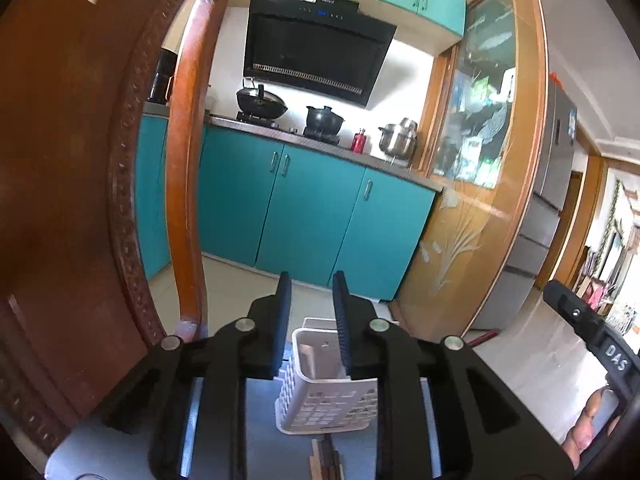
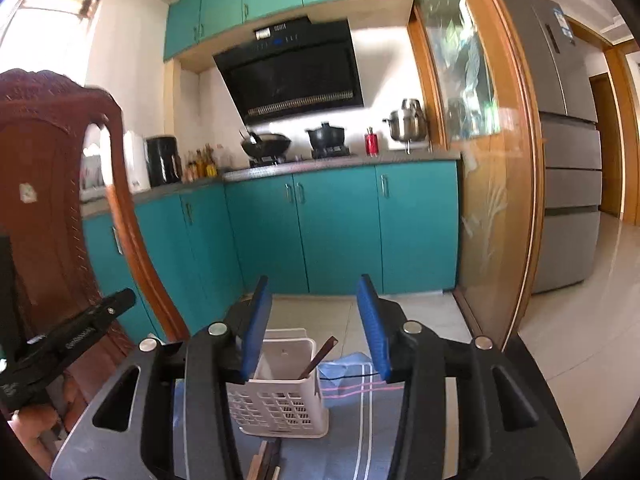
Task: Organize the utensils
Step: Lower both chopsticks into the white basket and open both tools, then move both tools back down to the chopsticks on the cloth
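A white slotted utensil holder [image 1: 328, 396] stands on the cloth-covered table, just beyond and below my left gripper [image 1: 312, 280]. That gripper's dark pads stand a little apart with nothing between them. In the right wrist view the holder [image 2: 280, 396] sits low between the blue pads of my right gripper [image 2: 313, 280], which is open and empty. A brown utensil handle [image 2: 320, 356] leans out of the holder. Several wooden and dark sticks [image 2: 264, 464] lie flat on the table in front of it, and the left wrist view shows these sticks [image 1: 326, 456] too.
A carved wooden chair back [image 1: 120, 200] rises close on the left. A folded blue cloth [image 2: 348, 364] lies right of the holder on the striped table cover [image 2: 360, 432]. Teal kitchen cabinets [image 2: 340, 224] and a glass sliding door [image 2: 492, 200] stand beyond the table edge.
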{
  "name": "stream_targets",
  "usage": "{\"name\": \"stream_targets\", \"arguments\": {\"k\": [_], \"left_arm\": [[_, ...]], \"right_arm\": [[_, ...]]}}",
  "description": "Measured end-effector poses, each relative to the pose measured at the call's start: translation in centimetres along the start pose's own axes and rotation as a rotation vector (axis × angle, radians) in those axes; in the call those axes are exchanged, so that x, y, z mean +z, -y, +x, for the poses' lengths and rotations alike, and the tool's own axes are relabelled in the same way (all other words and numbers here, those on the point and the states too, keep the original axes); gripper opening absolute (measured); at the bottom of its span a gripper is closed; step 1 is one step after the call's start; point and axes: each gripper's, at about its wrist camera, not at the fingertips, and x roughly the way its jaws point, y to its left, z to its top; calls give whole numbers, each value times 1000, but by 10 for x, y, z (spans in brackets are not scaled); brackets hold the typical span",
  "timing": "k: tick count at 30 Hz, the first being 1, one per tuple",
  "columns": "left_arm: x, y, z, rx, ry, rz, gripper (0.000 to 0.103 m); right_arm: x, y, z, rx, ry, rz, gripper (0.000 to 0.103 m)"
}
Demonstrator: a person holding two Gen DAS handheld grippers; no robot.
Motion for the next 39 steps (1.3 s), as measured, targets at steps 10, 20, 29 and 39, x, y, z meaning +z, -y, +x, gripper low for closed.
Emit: {"name": "stream_targets", "arguments": {"k": [10, 20, 29, 39], "left_arm": [[-39, 9, -11, 0, -68, 104, 23], [-91, -14, 35, 33, -335, 78, 25], [-119, -7, 41, 9, -443, 148, 33], [-179, -11, 74, -55, -777, 105, 35]], "right_arm": [[-134, -22, 105, 172, -666, -107, 43], [-210, -46, 141, 136, -892, -111, 34], [-199, -3, 139, 36, -879, -4, 10], [-178, 45, 118, -100, -838, 62, 30]]}}
